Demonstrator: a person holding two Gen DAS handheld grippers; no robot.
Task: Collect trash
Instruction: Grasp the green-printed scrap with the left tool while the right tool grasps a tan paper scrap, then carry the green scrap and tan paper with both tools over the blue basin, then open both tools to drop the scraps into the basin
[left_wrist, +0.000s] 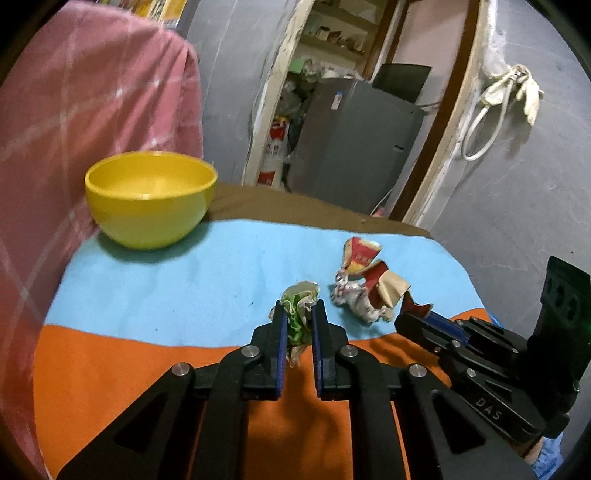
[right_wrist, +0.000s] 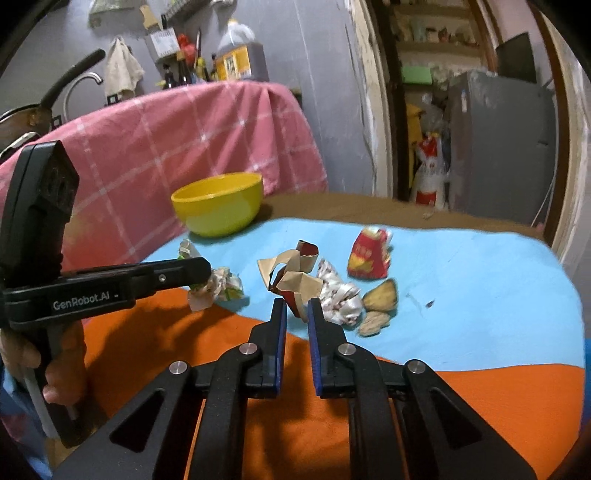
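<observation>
The left gripper (left_wrist: 298, 314) is closed on a green-and-white crumpled wad (left_wrist: 300, 299), its blue pads pressing both sides while the wad's top bulges above the fingertips and a tail hangs below. From that grip the yellow bowl (left_wrist: 150, 199) lies ahead and to the left, at the far left corner of the blue cloth (left_wrist: 184, 280), well apart from the wad. The bowl looks empty, so it is likely the bin here, and the coming move turns on that bearing: forward and left, then over the rim.

The right gripper (right_wrist: 296, 308) is narrowed around the near end of a red-and-tan torn carton (right_wrist: 295, 273), which stands right of the wad and further from the bowl. Its pads sit on either side of the card; whether they truly pinch it I cannot tell. The carton's long axis runs away from this gripper, roughly towards the bowl. A silver foil wrapper (right_wrist: 338, 295) touches the carton on the side away from the bowl, a red packet (right_wrist: 369, 256) lies beyond that, and brown scraps (right_wrist: 380, 299) lie near the foil.

The left gripper is the nearer to the bowl and seems first to deliver.
</observation>
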